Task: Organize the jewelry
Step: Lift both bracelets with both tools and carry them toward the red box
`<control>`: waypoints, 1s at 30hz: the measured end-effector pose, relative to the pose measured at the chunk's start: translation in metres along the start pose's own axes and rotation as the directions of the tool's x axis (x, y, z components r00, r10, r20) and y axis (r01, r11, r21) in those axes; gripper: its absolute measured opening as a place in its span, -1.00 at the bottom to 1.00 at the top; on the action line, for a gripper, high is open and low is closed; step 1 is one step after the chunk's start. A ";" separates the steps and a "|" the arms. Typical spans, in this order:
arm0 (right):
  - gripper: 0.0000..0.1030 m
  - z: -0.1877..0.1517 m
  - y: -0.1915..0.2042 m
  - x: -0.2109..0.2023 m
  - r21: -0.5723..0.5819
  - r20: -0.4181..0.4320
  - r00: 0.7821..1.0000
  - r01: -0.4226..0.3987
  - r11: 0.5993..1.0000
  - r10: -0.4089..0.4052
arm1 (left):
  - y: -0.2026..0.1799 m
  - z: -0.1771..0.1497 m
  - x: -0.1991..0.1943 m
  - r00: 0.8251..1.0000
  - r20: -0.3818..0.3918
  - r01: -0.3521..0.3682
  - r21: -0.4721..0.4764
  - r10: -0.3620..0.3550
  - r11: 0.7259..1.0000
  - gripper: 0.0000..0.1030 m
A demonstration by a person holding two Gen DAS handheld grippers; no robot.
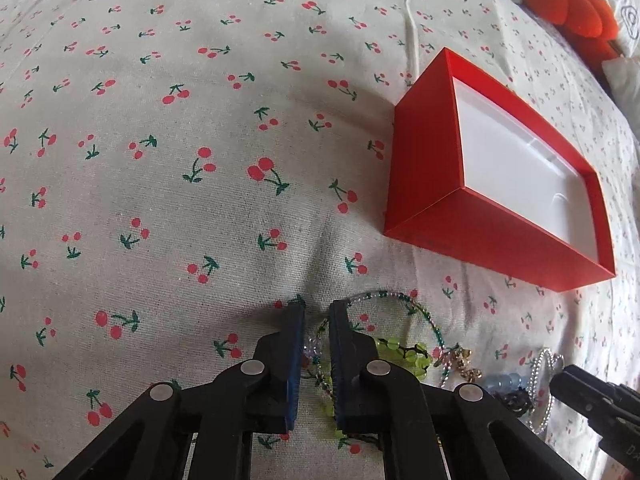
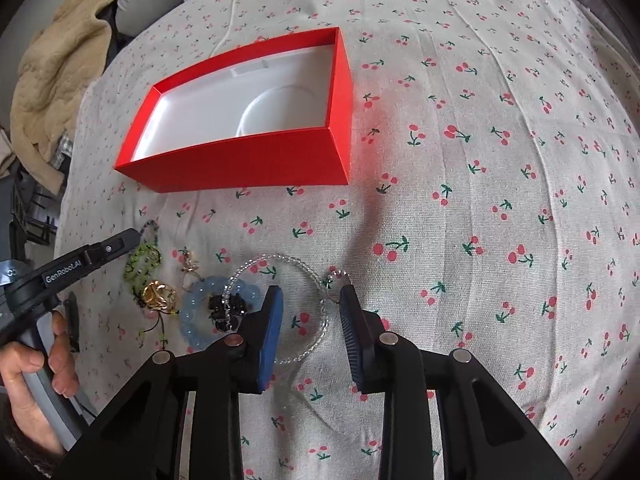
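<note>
Black linkage arms with blue-padded jaws are filling the bottom of both wrist views. Left gripper (image 1: 317, 312): jaws are standing nearly together, a thin strand of the green beaded necklace (image 1: 404, 350) running between the pads, though whether they are pinching it cannot be told. A person's hand (image 2: 38, 364) is gripping its handle at the left edge of the right wrist view. Jewelry pile, running rightward on the cherry-print cloth (image 2: 500, 200): green beads, gold ring (image 2: 158, 294), small gold clasp (image 2: 190, 266), pale blue bead bracelet (image 2: 192, 308) with a black piece (image 2: 226, 308) lying on it. Clear bead bracelet (image 2: 298, 264): lying flat, passing between the jaws. Right gripper (image 2: 311, 296): jaws are standing spread, not pressing anything. Red box (image 2: 248, 164): sitting open beyond the pile, white-lined.
</note>
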State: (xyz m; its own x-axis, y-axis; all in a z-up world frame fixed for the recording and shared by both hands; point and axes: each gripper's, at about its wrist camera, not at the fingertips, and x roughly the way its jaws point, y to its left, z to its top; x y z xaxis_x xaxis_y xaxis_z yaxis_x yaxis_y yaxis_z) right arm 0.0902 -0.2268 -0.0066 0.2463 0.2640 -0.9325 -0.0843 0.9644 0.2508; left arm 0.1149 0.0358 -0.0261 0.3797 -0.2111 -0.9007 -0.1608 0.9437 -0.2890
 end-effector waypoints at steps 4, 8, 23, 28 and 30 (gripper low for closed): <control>-0.83 0.001 0.010 0.015 -0.082 -0.001 0.997 0.080 0.993 -0.080 | 0.002 -0.001 0.000 1.000 0.011 -0.021 0.007 0.021 1.000 -1.00; -0.83 0.003 0.019 0.008 -0.101 0.037 0.995 0.097 0.990 -0.094 | 0.004 -0.003 -0.005 1.000 0.020 -0.022 0.010 0.022 1.000 -1.00; -0.83 -0.006 0.016 -0.052 -0.074 0.176 0.984 -0.013 0.997 0.026 | 0.006 -0.004 -0.022 0.998 0.040 0.038 0.016 -0.039 0.999 -1.00; -0.83 -0.004 0.014 -0.049 -0.067 0.165 0.986 -0.016 0.998 0.027 | 0.002 -0.005 -0.002 1.000 -0.018 -0.006 0.049 0.007 0.999 -0.78; -0.83 -0.004 0.014 -0.047 -0.069 0.161 0.987 -0.013 0.998 0.024 | 0.000 -0.006 0.001 1.000 -0.011 -0.020 0.065 0.021 0.998 -0.76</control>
State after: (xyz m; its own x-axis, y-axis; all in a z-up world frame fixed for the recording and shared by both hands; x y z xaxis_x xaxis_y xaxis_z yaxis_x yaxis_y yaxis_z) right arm 0.0736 -0.2259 0.0398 0.3964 0.2867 -0.8722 -0.1540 0.9573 0.2446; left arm 0.1102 0.0345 -0.0289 0.3663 -0.1943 -0.9100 -0.1090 0.9623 -0.2493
